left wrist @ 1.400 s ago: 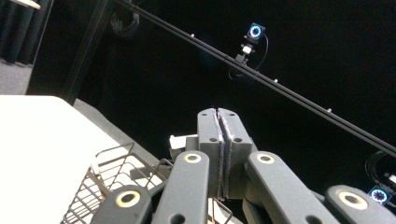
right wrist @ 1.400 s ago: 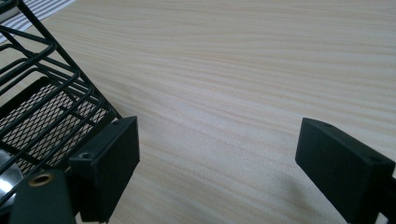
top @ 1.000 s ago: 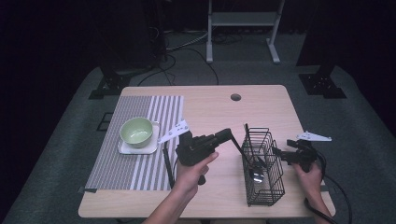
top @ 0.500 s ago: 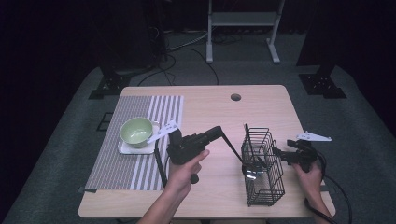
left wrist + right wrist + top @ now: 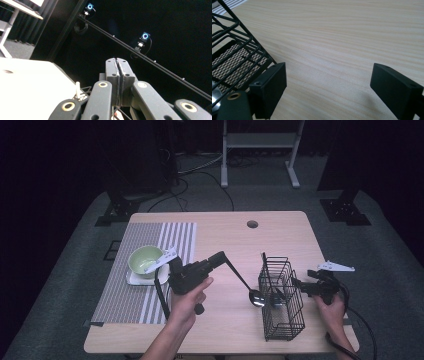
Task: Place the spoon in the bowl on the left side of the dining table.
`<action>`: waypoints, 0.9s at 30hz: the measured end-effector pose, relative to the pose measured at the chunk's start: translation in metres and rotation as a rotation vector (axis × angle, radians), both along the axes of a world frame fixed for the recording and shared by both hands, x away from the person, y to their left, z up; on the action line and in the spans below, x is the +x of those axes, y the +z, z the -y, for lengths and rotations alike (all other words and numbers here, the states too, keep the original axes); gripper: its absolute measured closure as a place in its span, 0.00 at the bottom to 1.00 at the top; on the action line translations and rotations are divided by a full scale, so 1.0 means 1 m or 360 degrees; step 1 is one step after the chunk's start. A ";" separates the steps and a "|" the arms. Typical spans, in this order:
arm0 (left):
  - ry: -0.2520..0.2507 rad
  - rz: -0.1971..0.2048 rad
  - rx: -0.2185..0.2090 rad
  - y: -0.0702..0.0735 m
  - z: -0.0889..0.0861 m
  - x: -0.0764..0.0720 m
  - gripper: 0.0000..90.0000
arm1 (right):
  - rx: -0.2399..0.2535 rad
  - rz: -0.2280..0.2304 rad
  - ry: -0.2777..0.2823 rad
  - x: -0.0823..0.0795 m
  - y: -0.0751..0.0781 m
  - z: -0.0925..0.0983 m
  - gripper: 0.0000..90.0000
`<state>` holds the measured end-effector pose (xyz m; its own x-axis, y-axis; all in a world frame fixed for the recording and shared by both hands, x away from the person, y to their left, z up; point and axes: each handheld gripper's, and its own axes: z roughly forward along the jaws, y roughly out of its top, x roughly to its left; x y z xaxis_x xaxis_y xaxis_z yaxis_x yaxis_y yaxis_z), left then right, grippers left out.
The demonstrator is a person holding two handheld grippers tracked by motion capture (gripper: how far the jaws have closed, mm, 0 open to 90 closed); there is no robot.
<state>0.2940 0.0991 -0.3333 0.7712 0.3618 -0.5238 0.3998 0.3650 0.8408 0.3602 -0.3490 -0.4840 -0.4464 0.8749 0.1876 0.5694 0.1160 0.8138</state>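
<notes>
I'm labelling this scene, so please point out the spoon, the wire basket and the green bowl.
spoon [image 5: 256, 297]: high view, on its shiny bowl end beside the basket.
wire basket [image 5: 285, 326]: high view, on its near wire wall.
green bowl [image 5: 141, 256]: high view, on its inner wall.

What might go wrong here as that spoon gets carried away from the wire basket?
The left gripper pinches only the thin handle end of the spoon, so the hanging bowl end may swing or slip out. That bowl end hangs close to the wire basket and might snag it. The right gripper stands open beside the basket without holding it, so a snag might drag or tip the basket.
</notes>
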 end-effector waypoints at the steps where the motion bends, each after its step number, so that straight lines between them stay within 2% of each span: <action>1: 0.0009 -0.0004 -0.0010 0.000 -0.001 0.000 0.99 | 0.0000 -0.0001 0.0000 0.000 0.000 0.000 0.14; 11: 0.0088 -0.0014 -0.0029 0.002 -0.015 0.005 0.99 | -0.0001 -0.0002 0.0001 0.000 0.000 0.000 0.14; 27: 0.0206 -0.0024 -0.0013 0.001 -0.040 0.012 0.99 | -0.0002 -0.0006 -0.0004 0.000 0.000 0.000 0.14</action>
